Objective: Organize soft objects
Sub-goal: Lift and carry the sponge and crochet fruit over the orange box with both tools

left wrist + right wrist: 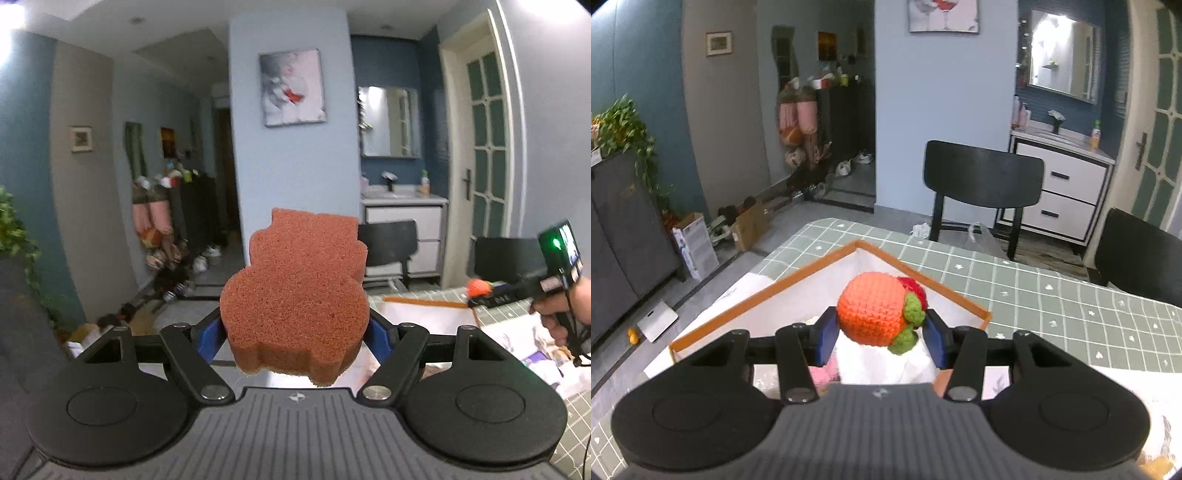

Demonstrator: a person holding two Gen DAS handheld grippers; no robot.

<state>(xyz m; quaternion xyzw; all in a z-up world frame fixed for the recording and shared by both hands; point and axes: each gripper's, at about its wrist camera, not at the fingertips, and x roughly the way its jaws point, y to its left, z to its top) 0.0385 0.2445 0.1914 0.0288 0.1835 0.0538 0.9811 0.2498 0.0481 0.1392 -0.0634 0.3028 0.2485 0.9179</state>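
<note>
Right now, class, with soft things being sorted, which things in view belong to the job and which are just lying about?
Job:
- orange sponge, in the left hand-held gripper
- crocheted orange toy, in the right hand-held gripper
- orange-rimmed box

Lying about:
- black chair
- white drawer unit
- cardboard box on the floor

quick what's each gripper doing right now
left gripper: shut on the orange sponge
right gripper: shut on the crocheted orange fruit

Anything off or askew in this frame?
Nothing stands out. The left gripper holds the orange sponge squarely; the right gripper holds the crocheted orange toy above the open box.
</note>
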